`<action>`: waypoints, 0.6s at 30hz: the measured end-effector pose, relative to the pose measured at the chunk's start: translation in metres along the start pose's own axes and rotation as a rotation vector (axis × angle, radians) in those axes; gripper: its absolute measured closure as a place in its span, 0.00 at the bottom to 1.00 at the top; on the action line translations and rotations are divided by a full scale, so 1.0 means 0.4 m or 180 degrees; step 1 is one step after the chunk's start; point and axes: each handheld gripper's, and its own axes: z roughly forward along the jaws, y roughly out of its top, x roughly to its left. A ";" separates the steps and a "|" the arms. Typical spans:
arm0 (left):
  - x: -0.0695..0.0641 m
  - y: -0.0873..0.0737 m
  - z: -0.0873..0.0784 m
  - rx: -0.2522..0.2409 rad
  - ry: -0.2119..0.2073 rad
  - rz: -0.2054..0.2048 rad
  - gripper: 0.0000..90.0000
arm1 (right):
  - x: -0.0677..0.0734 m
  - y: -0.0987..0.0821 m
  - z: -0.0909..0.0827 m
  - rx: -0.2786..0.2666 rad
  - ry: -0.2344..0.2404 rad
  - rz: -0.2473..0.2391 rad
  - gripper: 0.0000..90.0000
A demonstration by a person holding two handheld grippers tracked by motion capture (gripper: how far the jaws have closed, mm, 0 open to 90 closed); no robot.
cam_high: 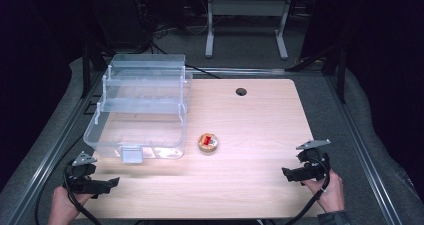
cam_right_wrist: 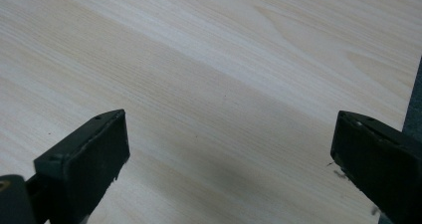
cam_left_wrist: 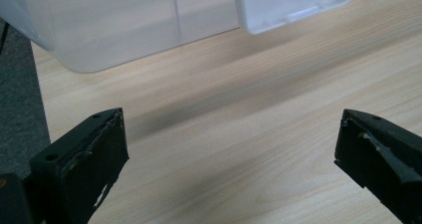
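Note:
A clear plastic storage box (cam_high: pixel 140 107) with fold-out tiered trays stands on the left half of the wooden table (cam_high: pixel 250 120); its front latch (cam_high: pixel 132 154) faces me. In the left gripper view the box (cam_left_wrist: pixel 109 25) and its latch (cam_left_wrist: pixel 288 5) lie just ahead. A small round object (cam_high: pixel 208 143) with a red centre and pale rim lies to the right of the box. My left gripper (cam_high: pixel 111 183) rests near the front left corner, open and empty (cam_left_wrist: pixel 231 149). Held near the right edge, my right gripper (cam_high: pixel 286 174) is open over bare wood (cam_right_wrist: pixel 231 149).
A cable hole (cam_high: pixel 241 91) sits at the table's back middle. Grey matting (cam_high: pixel 45 135) and metal rails surround the table. A white metal frame (cam_high: pixel 245 20) stands on the floor behind. Bare wood spans the table's right half and front strip.

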 end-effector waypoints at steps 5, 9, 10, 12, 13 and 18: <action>0.005 -0.003 -0.001 0.0017 0.0004 -0.0027 0.00 | 0.007 0.013 0.003 0.0028 0.0023 -0.0035 0.01; 0.006 -0.003 -0.001 0.0040 0.0006 -0.0034 0.00 | 0.013 0.026 0.005 0.0043 0.0018 -0.0056 0.01; 0.006 -0.002 -0.001 0.0045 0.0006 -0.0038 0.00 | 0.014 0.029 0.006 0.0053 0.0018 -0.0062 0.01; 0.008 -0.002 -0.002 0.0051 0.0007 -0.0044 0.00 | 0.020 0.038 0.008 0.0050 0.0032 -0.0091 0.01; 0.008 -0.001 -0.003 0.0056 0.0010 -0.0047 0.00 | 0.023 0.044 0.010 0.0069 0.0043 -0.0102 0.01; 0.008 0.001 -0.004 0.0064 0.0004 -0.0058 0.00 | 0.039 0.073 0.019 0.0110 0.0075 -0.0197 0.01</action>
